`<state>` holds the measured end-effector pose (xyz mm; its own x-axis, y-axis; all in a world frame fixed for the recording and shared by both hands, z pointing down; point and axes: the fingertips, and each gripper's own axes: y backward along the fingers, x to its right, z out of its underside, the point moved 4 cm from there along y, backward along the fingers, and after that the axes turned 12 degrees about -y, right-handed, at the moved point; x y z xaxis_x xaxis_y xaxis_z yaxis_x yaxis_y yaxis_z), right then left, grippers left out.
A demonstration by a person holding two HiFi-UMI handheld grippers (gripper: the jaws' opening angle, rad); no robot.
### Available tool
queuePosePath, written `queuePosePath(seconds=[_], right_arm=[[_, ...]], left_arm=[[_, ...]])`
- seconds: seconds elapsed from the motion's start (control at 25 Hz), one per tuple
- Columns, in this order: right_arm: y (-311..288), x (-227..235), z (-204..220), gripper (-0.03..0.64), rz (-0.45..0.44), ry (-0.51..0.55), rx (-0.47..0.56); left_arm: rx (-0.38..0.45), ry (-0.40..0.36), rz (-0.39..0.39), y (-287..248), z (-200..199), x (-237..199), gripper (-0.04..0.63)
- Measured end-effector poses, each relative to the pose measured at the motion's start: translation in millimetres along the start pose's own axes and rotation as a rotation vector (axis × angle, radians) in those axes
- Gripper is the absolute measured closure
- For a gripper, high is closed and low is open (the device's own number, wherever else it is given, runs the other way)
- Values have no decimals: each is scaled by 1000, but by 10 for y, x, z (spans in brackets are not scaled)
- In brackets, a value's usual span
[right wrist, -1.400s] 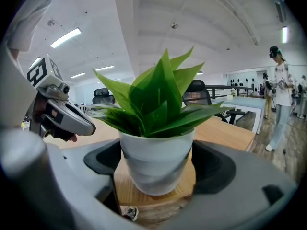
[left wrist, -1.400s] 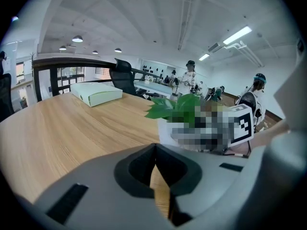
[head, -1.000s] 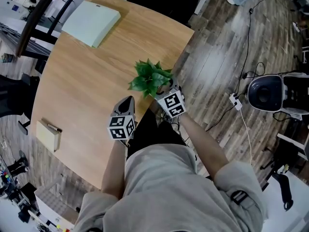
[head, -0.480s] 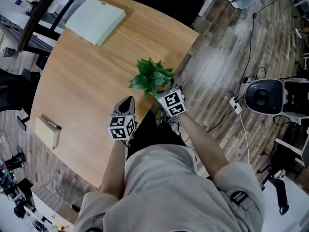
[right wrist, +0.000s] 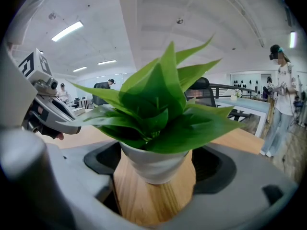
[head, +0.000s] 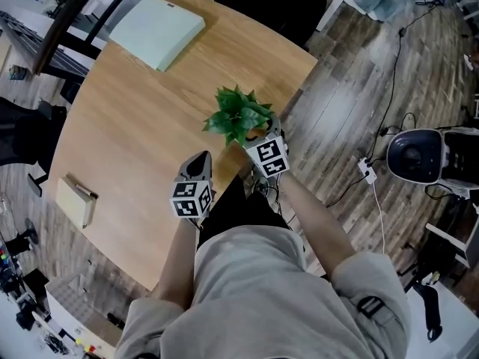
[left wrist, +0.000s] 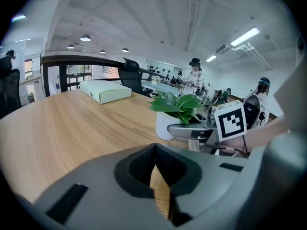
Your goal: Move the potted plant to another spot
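- While the potted plant (head: 239, 114) stands near the edge of the table (head: 135, 126), the right gripper (head: 254, 132) straddles its white pot, jaws spread wide, wood showing on either side.
- Left gripper (head: 196, 160) sits close by over the tabletop, jaws pressed together, holding nothing.

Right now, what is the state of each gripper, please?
Left gripper: closed, empty.
Right gripper: around the potted plant; whether it grips cannot be told.
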<state>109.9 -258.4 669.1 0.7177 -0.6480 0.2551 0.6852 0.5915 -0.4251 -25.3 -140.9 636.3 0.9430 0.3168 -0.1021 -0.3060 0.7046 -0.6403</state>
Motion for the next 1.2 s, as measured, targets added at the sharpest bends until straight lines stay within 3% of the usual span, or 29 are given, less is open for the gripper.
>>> queuePosePath(seconds=[0.36, 0.92, 1.2], right_arm=[[-201, 30, -85, 147, 1, 12, -27], [117, 23, 160, 130, -7, -39, -50], [367, 0, 335, 246, 8, -78, -92]], left_arm=[[-7, 4, -10, 24, -2, -71, 583], [-8, 21, 1, -39, 52, 90, 584], [-5, 46, -2, -27, 64, 173, 583]])
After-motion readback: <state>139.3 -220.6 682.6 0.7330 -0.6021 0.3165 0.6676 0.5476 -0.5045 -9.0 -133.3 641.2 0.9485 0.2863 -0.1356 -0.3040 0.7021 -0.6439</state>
